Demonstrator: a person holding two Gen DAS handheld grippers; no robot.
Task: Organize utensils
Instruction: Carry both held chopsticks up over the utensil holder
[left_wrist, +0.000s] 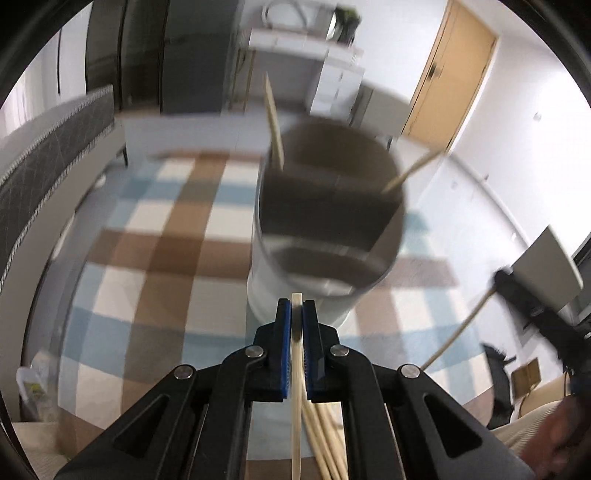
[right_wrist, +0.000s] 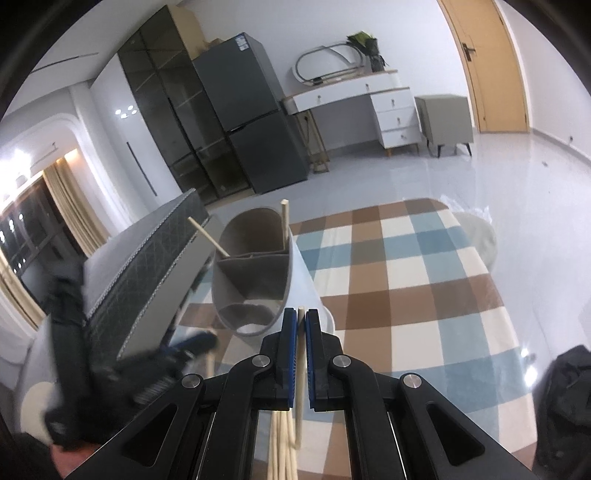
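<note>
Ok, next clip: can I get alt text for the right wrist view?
The right hand-held gripper is shut on a wooden chopstick, pointing toward a grey divided utensil holder that already has two chopsticks in it. The holder stands on a checked tablecloth; more chopsticks lie below the gripper, and the left hand-held gripper is blurred at lower left.

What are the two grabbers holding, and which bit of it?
Each grips one wooden chopstick near its tip: the left gripper holds a chopstick, the right gripper another chopstick.
</note>
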